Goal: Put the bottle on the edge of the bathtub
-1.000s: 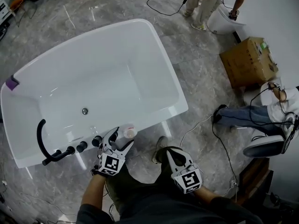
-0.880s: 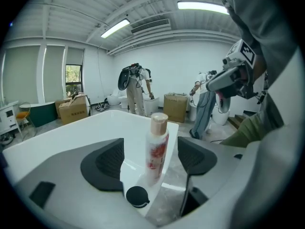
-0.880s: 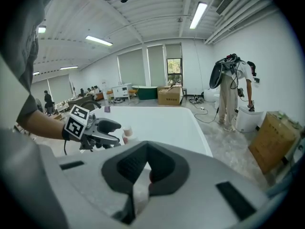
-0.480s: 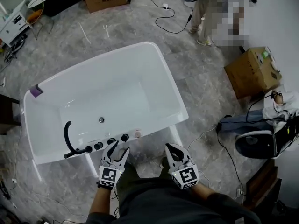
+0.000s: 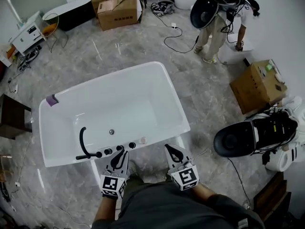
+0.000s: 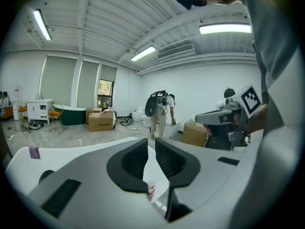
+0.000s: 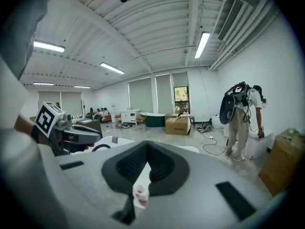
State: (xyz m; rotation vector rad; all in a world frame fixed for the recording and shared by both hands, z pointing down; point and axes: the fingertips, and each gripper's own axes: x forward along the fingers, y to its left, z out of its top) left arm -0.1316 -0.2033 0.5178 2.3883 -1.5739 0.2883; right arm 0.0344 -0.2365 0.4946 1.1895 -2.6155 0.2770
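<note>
Left gripper (image 5: 121,154): jaws closing, only a thin slit left, nothing between them. A second ago they stood wide around the bottle (image 5: 143,140) at the rim; now they're pulled back off it. Right gripper (image 5: 169,149): jaws together, empty, same as before.

Bottle stands alone and upright on the near rim of the tub (image 5: 167,130), just right of the knobs (image 5: 120,148), with the faucet (image 5: 83,142) further left. No gripper touches it.

The tub also sits further off than a second ago, so the person seems to have backed away or straightened up. My read: placement done, release clean, task as good as finished.

Pose: both forearms low and close to the body. The grippers sit side by side, tips pointing at the tub, both short of the rim.
</note>
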